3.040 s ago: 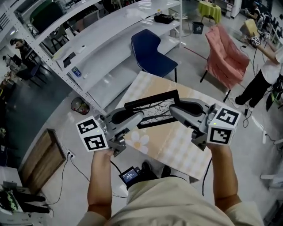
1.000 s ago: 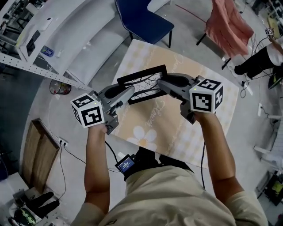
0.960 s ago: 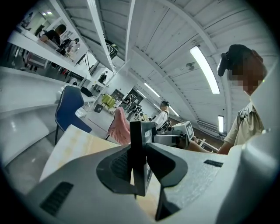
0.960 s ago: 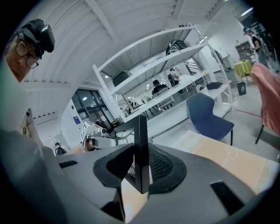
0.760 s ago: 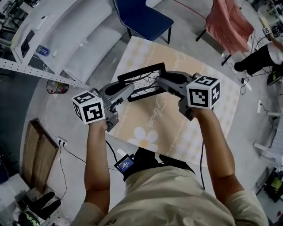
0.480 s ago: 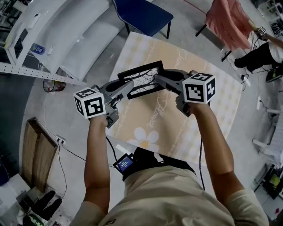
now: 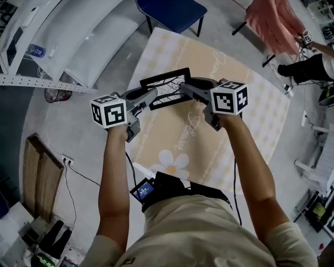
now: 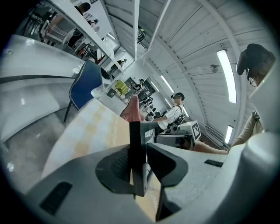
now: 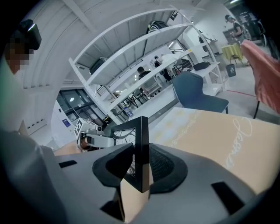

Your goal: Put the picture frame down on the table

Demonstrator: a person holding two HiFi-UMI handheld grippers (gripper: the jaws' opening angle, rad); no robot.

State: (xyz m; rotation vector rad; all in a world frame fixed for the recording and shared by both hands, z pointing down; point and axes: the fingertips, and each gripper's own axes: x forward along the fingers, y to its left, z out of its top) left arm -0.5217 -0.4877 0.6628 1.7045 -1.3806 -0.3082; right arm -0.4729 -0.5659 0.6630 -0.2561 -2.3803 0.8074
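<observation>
Nearest the head camera, the person's two forearms reached out over the counter. The left tongs (image 7: 152, 94) sat narrow, clamped on the left short side of the black rectangular picture frame with a branch drawing (image 7: 168, 88). In the left gripper view, that side stood edge-on between the pads of the left tongs (image 8: 139, 154).

The right tongs (image 7: 183, 87) had the opposite short side between their jaws. Those jaws had just been opening. In the right gripper view, the right tongs (image 9: 141, 154) appeared to rest their pads on the black edge, though more loosely.

Compared with a second earlier, both tongs and the frame had dropped closer to the pale yellow checked cloth-covered counter (image 7: 235, 130). That suggested the set-down was nearly done and the release was starting on the right.

The frame hung between the two tongs over the far half of the counter. Whether its lower edge touched the cloth could not be told. Its long axis ran from one pair of tongs to the other, across the person's front. It stood on its long side, near upright, with the pictured face turned towards the person.

Beyond the counter's far edge stood a dark blue chair (image 7: 172, 10). Off to the right was a pink draped chair (image 7: 271, 21).
</observation>
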